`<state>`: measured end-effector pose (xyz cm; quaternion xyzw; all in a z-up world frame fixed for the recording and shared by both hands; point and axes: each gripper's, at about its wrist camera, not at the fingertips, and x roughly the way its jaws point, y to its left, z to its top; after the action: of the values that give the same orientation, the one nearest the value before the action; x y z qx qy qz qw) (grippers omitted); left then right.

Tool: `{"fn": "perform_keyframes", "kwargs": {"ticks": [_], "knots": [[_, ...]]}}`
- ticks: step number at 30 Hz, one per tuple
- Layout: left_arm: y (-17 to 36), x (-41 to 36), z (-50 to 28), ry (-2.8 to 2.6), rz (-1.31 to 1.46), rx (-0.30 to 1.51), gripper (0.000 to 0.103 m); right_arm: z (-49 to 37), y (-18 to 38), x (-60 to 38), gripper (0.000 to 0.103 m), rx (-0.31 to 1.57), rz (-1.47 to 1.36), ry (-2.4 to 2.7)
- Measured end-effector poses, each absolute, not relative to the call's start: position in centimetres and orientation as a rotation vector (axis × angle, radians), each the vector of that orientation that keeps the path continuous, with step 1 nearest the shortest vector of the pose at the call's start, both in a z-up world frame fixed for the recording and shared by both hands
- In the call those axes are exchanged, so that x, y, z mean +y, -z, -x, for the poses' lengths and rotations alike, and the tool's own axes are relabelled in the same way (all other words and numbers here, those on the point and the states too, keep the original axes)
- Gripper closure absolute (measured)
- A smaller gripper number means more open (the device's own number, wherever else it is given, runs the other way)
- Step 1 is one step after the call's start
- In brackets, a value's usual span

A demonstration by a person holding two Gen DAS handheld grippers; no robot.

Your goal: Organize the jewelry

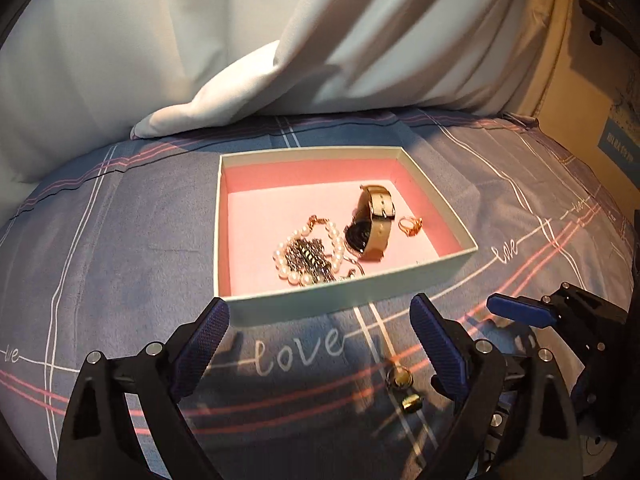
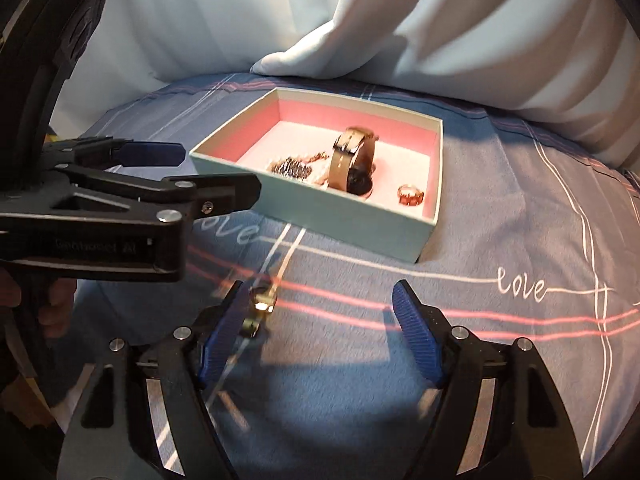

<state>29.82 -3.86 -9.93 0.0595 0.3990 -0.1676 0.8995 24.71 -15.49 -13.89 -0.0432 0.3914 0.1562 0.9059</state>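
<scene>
A pale box [image 1: 352,294] with a pink inside sits on the bed. It holds a pearl bracelet [image 1: 308,254], a beige-strap watch [image 1: 370,226] and a gold ring [image 1: 410,226]. The box [image 2: 320,208], watch [image 2: 352,164] and ring [image 2: 410,195] also show in the right wrist view. Two small gold pieces [image 1: 404,388] lie on the bedspread in front of the box; in the right wrist view they [image 2: 260,308] lie beside my right gripper's left finger. My left gripper [image 1: 320,344] is open and empty. My right gripper [image 2: 320,328] is open and empty.
The bedspread [image 2: 500,220] is blue-grey with pink and white lines and "love" script. A white quilt [image 1: 280,40] lies heaped behind the box. The right gripper's tip [image 1: 520,308] shows at the right of the left wrist view; the left gripper [image 2: 216,194] crosses the right wrist view's left side.
</scene>
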Motion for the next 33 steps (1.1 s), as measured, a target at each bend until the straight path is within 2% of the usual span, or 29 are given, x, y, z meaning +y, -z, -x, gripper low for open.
{"fn": "perform_keyframes", "kwargs": {"ticks": [6,8,9,12,16,18,21,22,23,25,33], "knots": [[13.4,-6.5,-27.6,0.443,-0.270,0.876,0.028,-21.7,16.1,-15.1,0.031,0.817,0.110,-0.324],[14.1,-7.7,-27.4,0.476,-0.328,0.885,0.036,-21.6,16.2,-15.3,0.031,0.821,0.092,-0.325],[14.6,-8.2,-27.4,0.488,-0.352,0.898,0.045,-21.6,16.2,-15.3,0.031,0.820,0.092,-0.325],[14.9,-8.6,-27.7,0.517,-0.345,0.908,0.057,-21.9,16.2,-15.1,0.031,0.819,0.092,-0.327],[14.8,-7.9,-28.1,0.536,-0.285,0.917,0.081,-22.9,16.3,-14.0,0.031,0.823,0.086,-0.354],[14.8,-7.4,-28.3,0.542,-0.251,0.918,0.085,-23.4,16.3,-13.1,0.033,0.820,0.096,-0.377],[14.6,-6.6,-28.8,0.543,-0.194,0.930,0.095,-24.0,16.4,-12.4,0.052,0.817,0.100,-0.385],[14.6,-6.4,-28.9,0.546,-0.175,0.934,0.096,-24.2,16.2,-12.4,0.076,0.820,0.083,-0.397],[14.5,-6.3,-29.0,0.541,-0.163,0.936,0.096,-24.4,16.2,-12.6,0.088,0.829,0.063,-0.397],[14.2,-6.0,-29.0,0.530,-0.154,0.926,0.096,-24.4,16.2,-13.1,0.092,0.831,0.034,-0.397],[12.0,-4.1,-29.4,0.498,-0.093,0.879,0.096,-23.2,15.8,-14.2,0.095,0.809,0.011,-0.380]]}}
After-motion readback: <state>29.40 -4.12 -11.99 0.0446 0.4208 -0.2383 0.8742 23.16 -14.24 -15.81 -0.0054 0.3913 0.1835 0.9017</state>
